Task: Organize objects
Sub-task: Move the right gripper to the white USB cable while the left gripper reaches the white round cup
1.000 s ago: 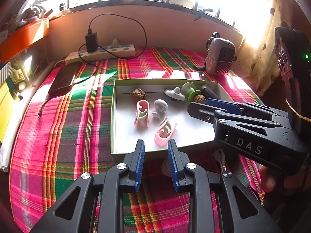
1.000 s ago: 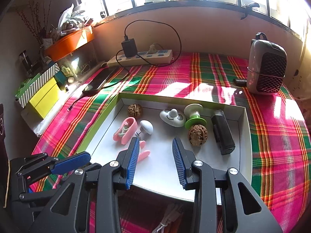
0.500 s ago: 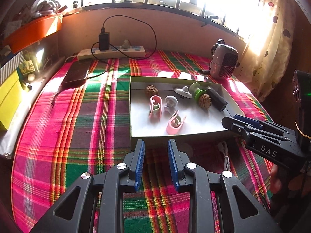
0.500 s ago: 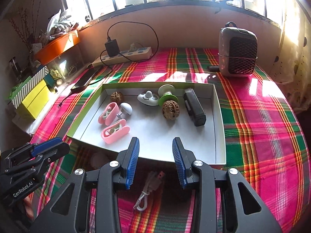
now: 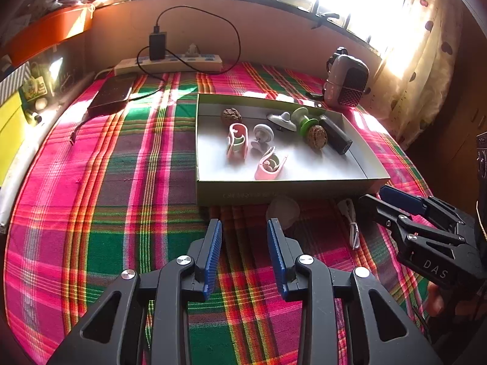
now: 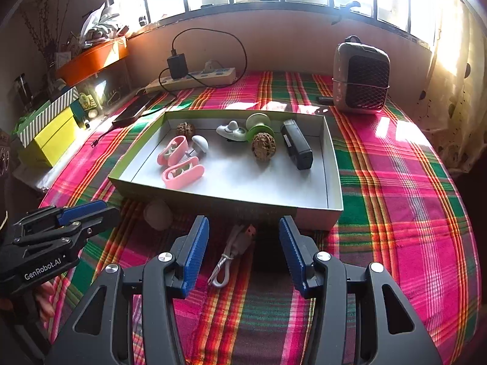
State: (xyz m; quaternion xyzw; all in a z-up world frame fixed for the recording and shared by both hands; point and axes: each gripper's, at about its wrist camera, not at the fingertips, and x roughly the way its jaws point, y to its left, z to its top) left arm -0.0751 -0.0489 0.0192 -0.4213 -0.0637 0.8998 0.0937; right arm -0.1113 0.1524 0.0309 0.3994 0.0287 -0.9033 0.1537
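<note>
A shallow white box on the plaid cloth holds two pink clips, two walnuts, a white mushroom knob, a green-and-white spool and a black block. In front of the box lie a pale round piece and a white USB cable. My left gripper hovers short of the round piece, jaws opening, nothing between them. My right gripper hovers over the cable, jaws opening, pads clear of it.
A grey heater stands at the back right. A power strip with charger and a dark phone lie at the back left. Yellow and striped boxes sit past the left table edge. A person's fingers hold the right gripper.
Both grippers have drawn back from the box toward the near edge, so the cable and round piece came into view. Both pairs of jaws stand wider than before.
</note>
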